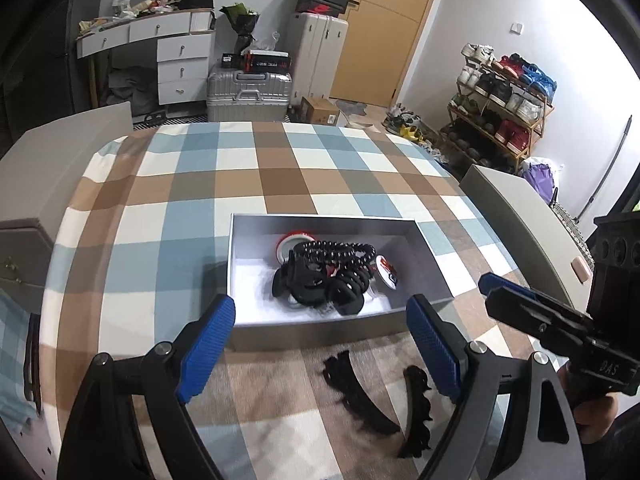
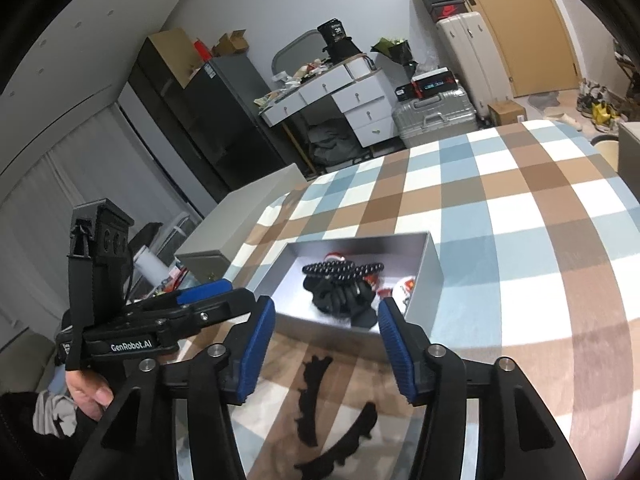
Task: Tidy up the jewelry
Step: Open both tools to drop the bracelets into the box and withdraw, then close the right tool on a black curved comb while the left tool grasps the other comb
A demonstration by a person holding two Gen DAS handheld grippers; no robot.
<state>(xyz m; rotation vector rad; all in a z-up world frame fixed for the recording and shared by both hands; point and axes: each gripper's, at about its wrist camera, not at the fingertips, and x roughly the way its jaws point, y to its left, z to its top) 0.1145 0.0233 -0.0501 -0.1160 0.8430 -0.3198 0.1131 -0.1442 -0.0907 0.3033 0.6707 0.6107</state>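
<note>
Seen from the left wrist, the left gripper [image 1: 322,336] hung over the checked worktop [image 1: 168,216] with its blue fingers [image 1: 208,344] spread wide and nothing between them. Just ahead of them stood a shallow grey box [image 1: 430,264] holding a black bead bracelet [image 1: 340,250], several black hair claws [image 1: 320,288] and some red-and-white round pieces [image 1: 388,272], all heaped toward its middle. Two curved black hair clips [image 1: 360,396] lay on the cloth just in front of the box, near the right-hand finger and apart from each other. The right gripper [image 1: 532,312] reached in from the right edge; whether its fingers were parted could not be told from this side. From the right wrist, the right gripper [image 2: 326,344] also showed its fingers [image 2: 256,356] set wide and holding nothing, poised above the same two hair clips [image 2: 316,388] on the cloth. The box [image 2: 432,268] sat just beyond, the bracelet [image 2: 340,270] lying on top of the dark heap inside. The left gripper [image 2: 208,300] came in from the left.
</note>
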